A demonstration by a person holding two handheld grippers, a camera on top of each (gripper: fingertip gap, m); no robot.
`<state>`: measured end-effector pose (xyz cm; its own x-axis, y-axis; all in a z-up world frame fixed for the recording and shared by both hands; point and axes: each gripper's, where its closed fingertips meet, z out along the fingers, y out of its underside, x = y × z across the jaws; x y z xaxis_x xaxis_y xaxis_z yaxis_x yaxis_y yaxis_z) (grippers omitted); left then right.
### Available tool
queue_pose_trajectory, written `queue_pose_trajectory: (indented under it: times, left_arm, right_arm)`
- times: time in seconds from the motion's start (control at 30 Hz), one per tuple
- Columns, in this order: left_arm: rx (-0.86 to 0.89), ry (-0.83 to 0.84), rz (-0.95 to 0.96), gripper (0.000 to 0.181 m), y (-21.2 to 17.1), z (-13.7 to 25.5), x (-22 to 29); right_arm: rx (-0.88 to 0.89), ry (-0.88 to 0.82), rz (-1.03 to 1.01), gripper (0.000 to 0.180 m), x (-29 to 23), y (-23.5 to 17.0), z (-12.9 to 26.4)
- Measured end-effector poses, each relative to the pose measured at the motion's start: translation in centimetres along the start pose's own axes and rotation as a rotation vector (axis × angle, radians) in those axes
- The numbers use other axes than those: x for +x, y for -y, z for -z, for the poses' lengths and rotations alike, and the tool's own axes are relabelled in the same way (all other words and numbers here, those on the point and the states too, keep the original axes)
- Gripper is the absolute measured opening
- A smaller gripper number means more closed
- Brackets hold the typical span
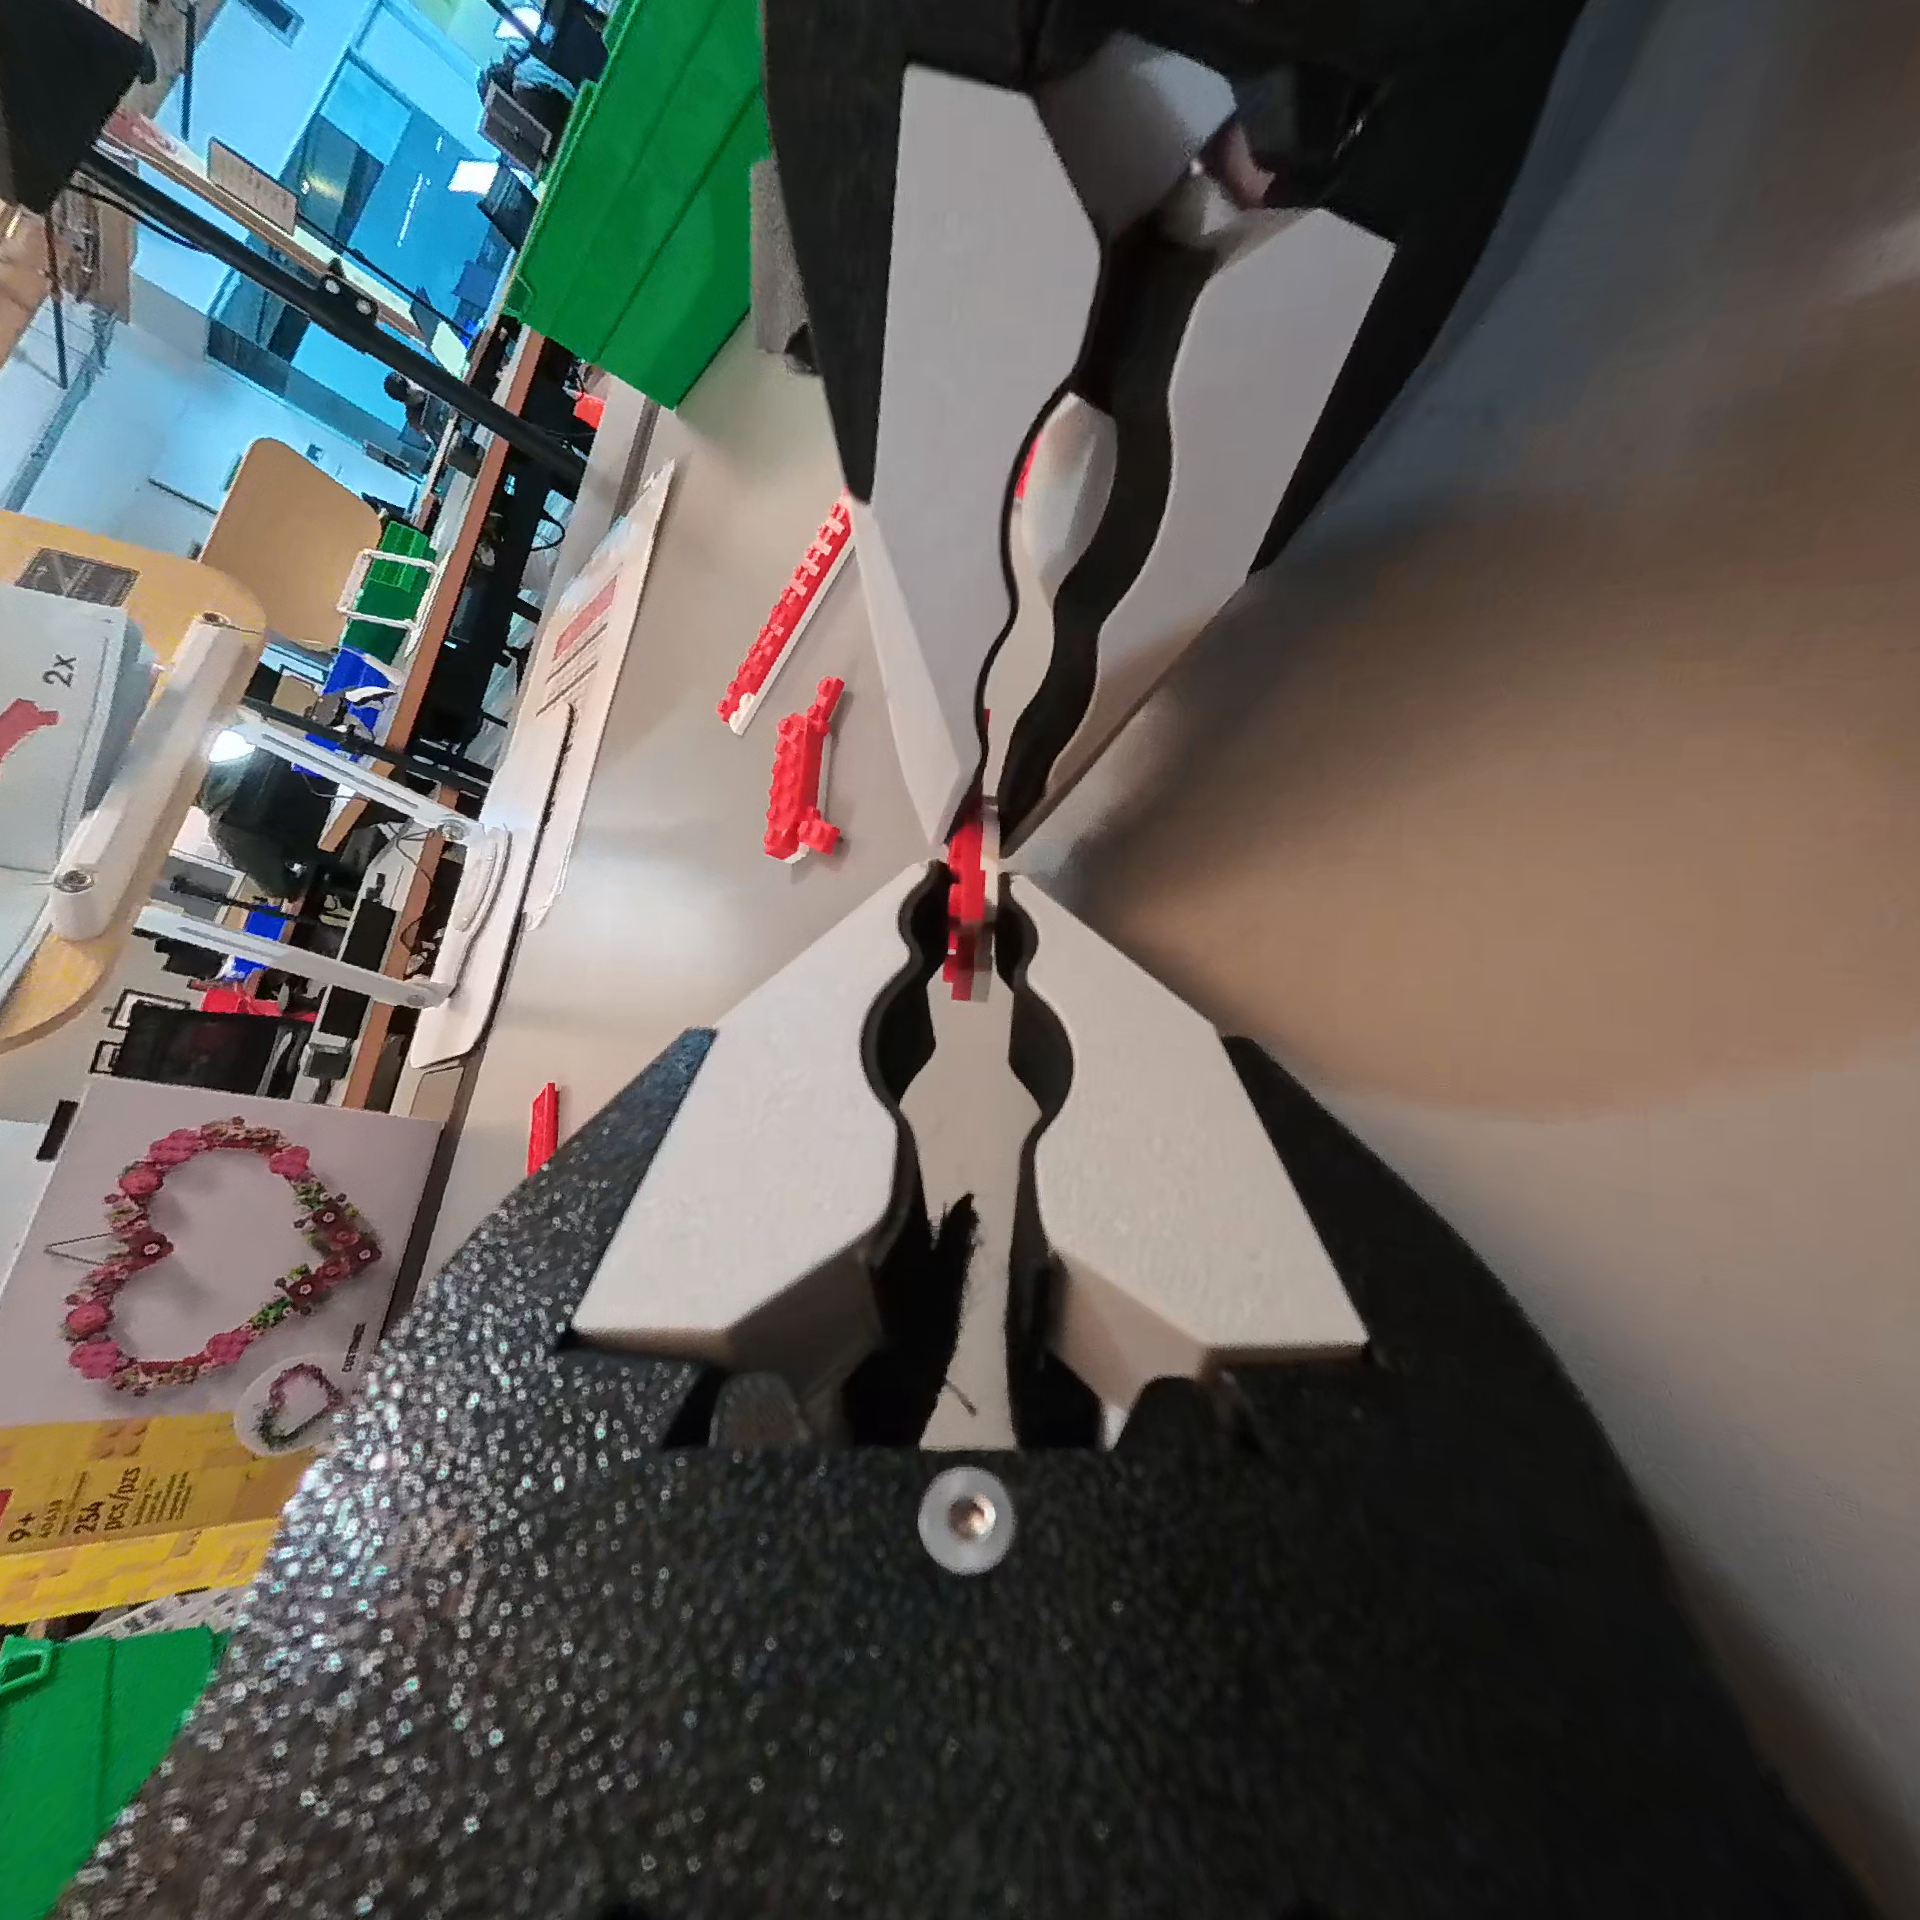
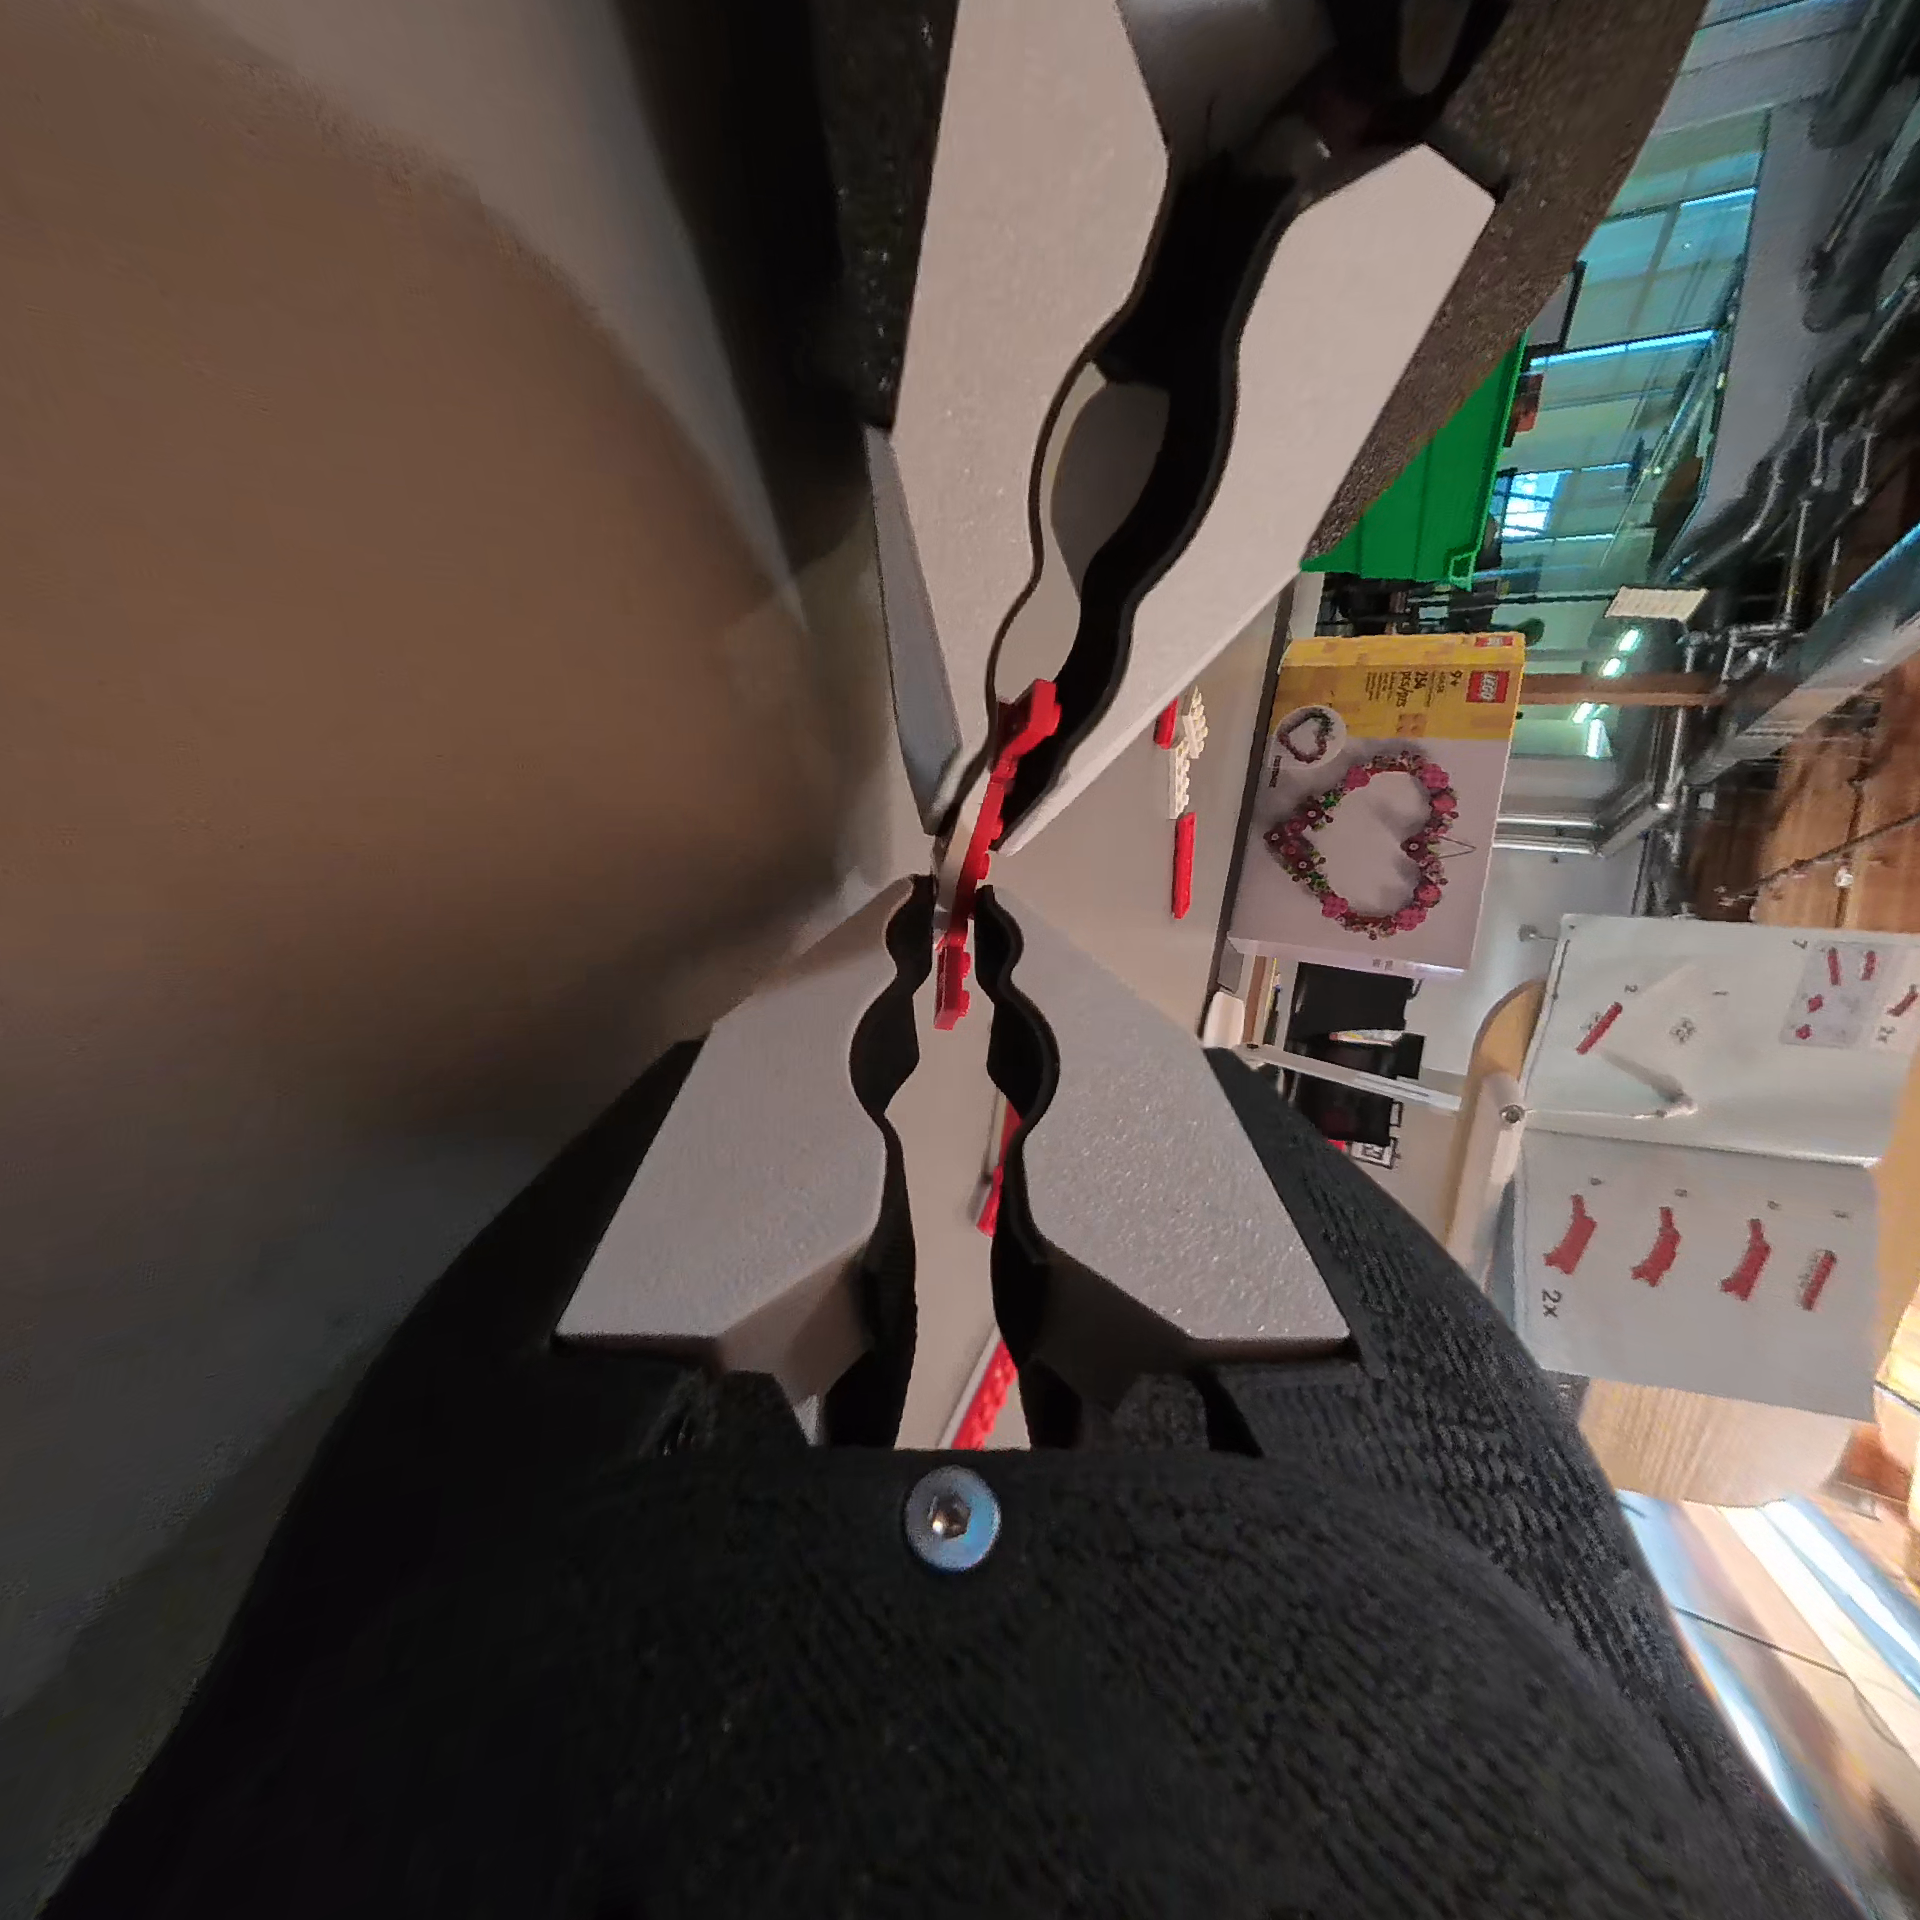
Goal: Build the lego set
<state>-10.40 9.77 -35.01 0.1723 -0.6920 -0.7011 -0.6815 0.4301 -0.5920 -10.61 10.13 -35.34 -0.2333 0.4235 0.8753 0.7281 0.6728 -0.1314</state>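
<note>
Both jaws pinch red lego piece (image 1: 968, 902) tip-to-tip.

A pale grey table (image 1: 665, 935) is filling the foreground, green storage bins (image 1: 644, 208) sitting at its far edge (stacked, it seems), while tall windows (image 1: 312, 156) are letting in bluish daylight behind wooden chairs (image 1: 291, 540)

Red plate piece (image 1: 966, 894) pinched between both tongs. Left tongs (image 1: 971, 883): pale grey fingers, speckled black body. Right tongs (image 2: 951, 894): same grey, matte black. Counter (image 1: 665, 831) light grey. Box (image 2: 1382, 790) yellow and grey, pink flower heart. Bins (image 1: 644, 208) bright green.
</note>
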Motion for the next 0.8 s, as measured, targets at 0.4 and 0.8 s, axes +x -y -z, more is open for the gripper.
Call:
queue_pose_trajectory:
  times: [0.4,0.8]
  left_arm:
    - [-0.051,0.051,-0.074,0.006,-0.9,-0.1,-0.5]
    - [-0.034,0.126,-0.141,0.006,-0.7,0.1,-1.2]
  right_arm:
    - [0.039,0.094,-0.432,0.028,-0.1,-1.1,-0.1]
    - [0.034,0.127,-0.436,0.004,0.7,-1.4,-0.1]
